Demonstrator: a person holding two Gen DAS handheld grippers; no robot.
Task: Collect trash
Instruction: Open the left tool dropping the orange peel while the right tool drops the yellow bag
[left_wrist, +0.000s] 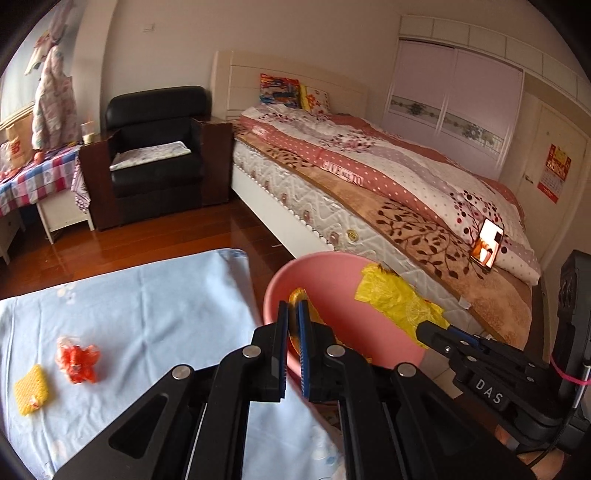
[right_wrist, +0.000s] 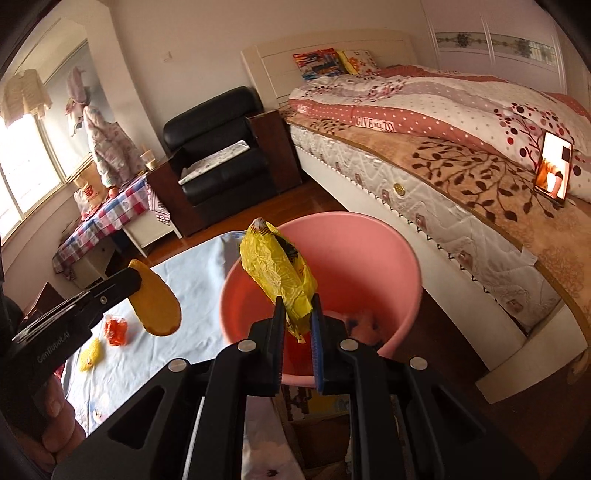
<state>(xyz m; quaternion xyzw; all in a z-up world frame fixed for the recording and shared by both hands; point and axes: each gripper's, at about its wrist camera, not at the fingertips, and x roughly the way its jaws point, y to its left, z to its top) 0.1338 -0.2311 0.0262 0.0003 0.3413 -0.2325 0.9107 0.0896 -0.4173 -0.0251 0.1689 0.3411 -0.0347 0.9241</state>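
Left gripper (left_wrist: 293, 317): jaws nearly closed, pinching a flat orange peel (right_wrist: 157, 306) by its upper edge; limp and light by the look of it, probably slippery on the inner face

Right gripper (right_wrist: 297, 314): jaws closed on the lower end of a crumpled yellow wrapper (right_wrist: 279, 271), held above the bucket mouth; thin film, weightless, crushes freely, any fold serves as a hold

Counter (left_wrist: 147, 295), blue cloth, near left: orange wrapper (left_wrist: 77, 359) and yellow mesh scrap (left_wrist: 31, 384), close together but apart; both soft, best pinched at a raised crease

Pink bucket (right_wrist: 406, 266), right of counter: some trash at its bottom, not identifiable

Far: bed (left_wrist: 369, 177), phone (left_wrist: 487, 242), black armchair (left_wrist: 155, 155)
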